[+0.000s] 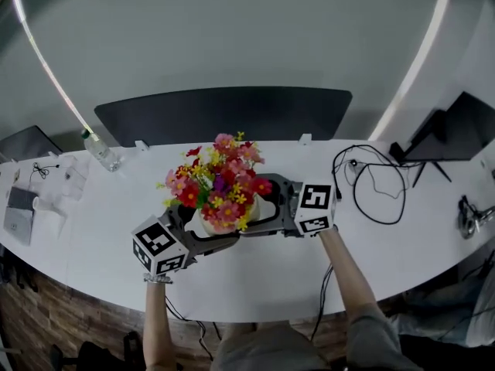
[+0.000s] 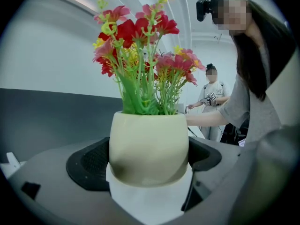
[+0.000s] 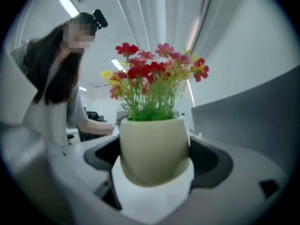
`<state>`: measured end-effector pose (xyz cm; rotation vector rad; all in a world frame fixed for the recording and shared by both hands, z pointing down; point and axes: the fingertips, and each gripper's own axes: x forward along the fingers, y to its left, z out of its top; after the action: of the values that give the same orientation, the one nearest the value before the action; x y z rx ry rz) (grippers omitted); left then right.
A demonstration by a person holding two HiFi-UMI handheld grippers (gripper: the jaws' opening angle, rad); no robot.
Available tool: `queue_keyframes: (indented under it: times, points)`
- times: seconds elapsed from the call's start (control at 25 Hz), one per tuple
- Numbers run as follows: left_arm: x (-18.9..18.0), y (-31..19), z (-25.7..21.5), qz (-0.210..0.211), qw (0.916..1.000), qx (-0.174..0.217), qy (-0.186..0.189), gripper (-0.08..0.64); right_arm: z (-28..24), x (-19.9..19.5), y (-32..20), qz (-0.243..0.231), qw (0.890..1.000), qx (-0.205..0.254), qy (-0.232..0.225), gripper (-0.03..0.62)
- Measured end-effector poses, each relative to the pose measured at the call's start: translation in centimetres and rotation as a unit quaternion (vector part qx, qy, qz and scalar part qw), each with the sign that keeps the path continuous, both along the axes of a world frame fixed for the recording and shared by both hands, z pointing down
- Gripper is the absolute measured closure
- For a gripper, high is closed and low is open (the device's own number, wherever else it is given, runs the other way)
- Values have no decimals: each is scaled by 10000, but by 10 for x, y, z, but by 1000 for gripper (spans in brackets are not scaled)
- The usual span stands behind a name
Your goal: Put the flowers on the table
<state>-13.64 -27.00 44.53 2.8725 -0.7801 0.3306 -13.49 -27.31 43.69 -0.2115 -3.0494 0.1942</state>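
A cream flower pot (image 1: 219, 224) with red, pink and yellow flowers (image 1: 219, 178) stands at the middle of the white table (image 1: 255, 273). My left gripper (image 1: 207, 236) reaches in from the front left and my right gripper (image 1: 267, 207) from the right. In the left gripper view the pot (image 2: 149, 146) fills the gap between the dark pads (image 2: 89, 162), which press on its sides. The right gripper view shows the same: the pot (image 3: 153, 149) is wedged between the dark pads (image 3: 208, 163). White table shows under the pot's base.
A clear plastic bottle (image 1: 100, 151) and small boxes (image 1: 31, 211) lie at the far left. Black cables (image 1: 375, 184) coil at the right, near a dark monitor (image 1: 456, 134). A dark divider panel (image 1: 224, 110) runs behind the table. A second person (image 2: 211, 97) stands in the background.
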Motion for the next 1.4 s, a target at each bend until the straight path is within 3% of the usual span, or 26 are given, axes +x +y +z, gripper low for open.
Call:
queue_keyframes:
  times: [0.96, 1.4]
  points:
    - [-5, -29, 86, -79, 9985, 92, -538, 69, 84, -8, -27, -133, 9990, 308, 281, 137]
    - [-3, -35, 119, -71, 9952, -67, -970, 71, 117, -7, -32, -173, 9965, 433, 697, 138]
